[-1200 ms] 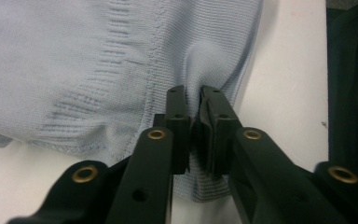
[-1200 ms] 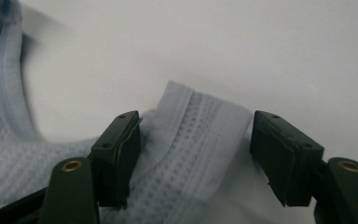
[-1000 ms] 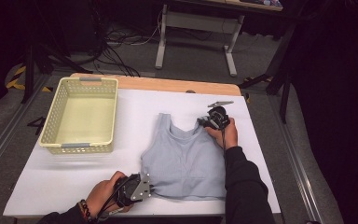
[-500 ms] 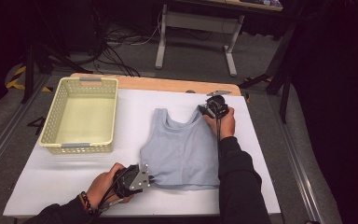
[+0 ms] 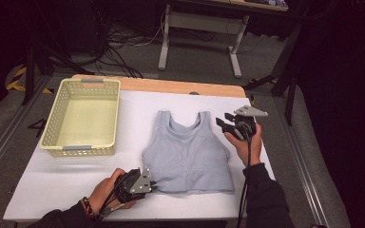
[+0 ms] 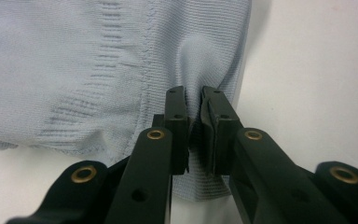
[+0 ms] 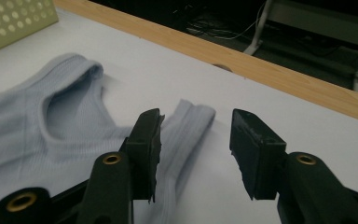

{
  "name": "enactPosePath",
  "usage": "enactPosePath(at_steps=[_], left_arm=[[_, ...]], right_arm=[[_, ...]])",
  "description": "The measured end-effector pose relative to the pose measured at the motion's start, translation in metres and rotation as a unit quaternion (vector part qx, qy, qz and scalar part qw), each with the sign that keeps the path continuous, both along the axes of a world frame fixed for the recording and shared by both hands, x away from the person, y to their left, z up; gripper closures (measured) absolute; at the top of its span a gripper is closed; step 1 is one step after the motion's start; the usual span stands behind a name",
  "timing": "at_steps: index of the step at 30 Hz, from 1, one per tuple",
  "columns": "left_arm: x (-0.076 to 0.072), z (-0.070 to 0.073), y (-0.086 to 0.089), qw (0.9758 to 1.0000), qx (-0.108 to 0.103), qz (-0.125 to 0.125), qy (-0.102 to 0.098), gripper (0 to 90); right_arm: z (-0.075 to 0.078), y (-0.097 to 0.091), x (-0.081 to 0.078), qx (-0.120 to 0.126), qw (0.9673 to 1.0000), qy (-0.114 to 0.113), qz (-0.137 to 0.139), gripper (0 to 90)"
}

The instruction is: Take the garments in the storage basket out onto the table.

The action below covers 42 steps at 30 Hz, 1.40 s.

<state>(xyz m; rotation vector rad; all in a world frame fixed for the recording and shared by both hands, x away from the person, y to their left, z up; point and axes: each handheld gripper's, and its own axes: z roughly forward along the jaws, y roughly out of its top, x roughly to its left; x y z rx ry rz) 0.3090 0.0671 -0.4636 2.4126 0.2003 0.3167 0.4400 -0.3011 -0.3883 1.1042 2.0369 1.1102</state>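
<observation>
A pale blue top (image 5: 188, 154) is spread flat on the white desk (image 5: 66, 183), to the right of a yellow basket (image 5: 81, 117). Its lower left corner is clamped in the left tool (image 6: 193, 128). The right tool (image 5: 228, 124), whose jaws have just been opening, is held apart and empty beside the right shoulder strap (image 7: 189, 121). The corner should be kept pinned and the cloth taut; the strap is best retaken squarely, both layers caught, before any fold is begun.

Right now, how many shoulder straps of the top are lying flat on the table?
2: the left strap toward the basket, the right strap just beside the open right gripper. Neither hidden.
</observation>
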Motion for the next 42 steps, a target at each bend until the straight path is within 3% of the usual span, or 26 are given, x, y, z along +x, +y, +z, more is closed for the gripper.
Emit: enactPosePath(at_steps=[4, 8, 12, 15, 16, 18, 21, 23, 25, 26, 30, 34, 38, 39, 41, 42], left_arm=[[-0.001, -0.004, 0.003, 0.9998, -0.019, 0.007, 0.002, 82.4], [0.002, -0.007, 0.007, 0.9988, -0.042, 0.014, 0.022, 82.9], [0.005, -0.009, 0.008, 0.9975, -0.058, 0.018, 0.036, 83.2], [0.005, -0.008, 0.008, 0.9974, -0.057, 0.02, 0.038, 83.3], [0.006, -0.009, 0.008, 0.9973, -0.059, 0.019, 0.039, 83.4], [0.007, -0.009, 0.009, 0.9968, -0.063, 0.02, 0.046, 83.4], [0.008, -0.009, 0.009, 0.9964, -0.065, 0.017, 0.051, 83.4], [0.011, -0.01, 0.01, 0.9953, -0.072, 0.02, 0.062, 83.4], [0.011, -0.01, 0.011, 0.9937, -0.082, 0.027, 0.072, 83.4], [0.01, -0.01, 0.011, 0.9938, -0.08, 0.03, 0.072, 83.3], [0.007, -0.009, 0.012, 0.9947, -0.076, 0.035, 0.06, 81.7], [0.005, -0.005, 0.013, 0.9947, -0.08, 0.037, 0.053, 83.5], [0.005, -0.004, 0.013, 0.9951, -0.078, 0.036, 0.049, 84.8], [0.005, -0.005, 0.012, 0.9952, -0.077, 0.036, 0.049, 84.8], [0.005, -0.007, 0.01, 0.9956, -0.073, 0.034, 0.048, 84.9], [0.004, -0.007, 0.01, 0.9958, -0.069, 0.034, 0.05, 84.9]], right_arm=[[-0.014, -0.015, -0.037, 0.02, 0.9998, 0.004, -0.005, 51.0], [-0.036, -0.025, -0.061, -0.009, 0.9996, 0.018, -0.018, 49.1], [-0.05, -0.035, -0.066, -0.021, 0.9978, 0.057, -0.025, 47.1], [-0.055, -0.04, -0.07, 0.004, 0.9969, 0.075, -0.023, 47.7], [-0.057, -0.04, -0.07, -0.002, 0.9965, 0.08, -0.023, 47.9], [-0.059, -0.039, -0.07, -0.016, 0.9963, 0.081, -0.021, 47.9], [-0.06, -0.036, -0.067, -0.006, 0.9969, 0.077, -0.019, 47.4], [-0.062, -0.033, -0.064, -0.016, 0.9965, 0.08, -0.018, 48.2], [-0.065, -0.029, -0.061, -0.031, 0.9953, 0.09, -0.019, 54.4], [-0.067, -0.027, -0.06, -0.041, 0.9946, 0.095, -0.013, 62.7], [-0.066, -0.023, -0.062, -0.057, 0.9938, 0.095, 0.009, 79.2], [-0.06, -0.027, -0.068, -0.055, 0.9941, 0.093, 0.006, 82.4], [-0.048, -0.036, -0.077, -0.031, 0.9966, 0.075, -0.016, 83.6], [-0.047, -0.037, -0.079, -0.027, 0.9968, 0.072, -0.021, 89.3], [-0.046, -0.041, -0.083, -0.056, 0.995, 0.054, -0.064, 89.9], [-0.046, -0.045, -0.084, -0.046, 0.9953, 0.052, -0.067, 89.9]])
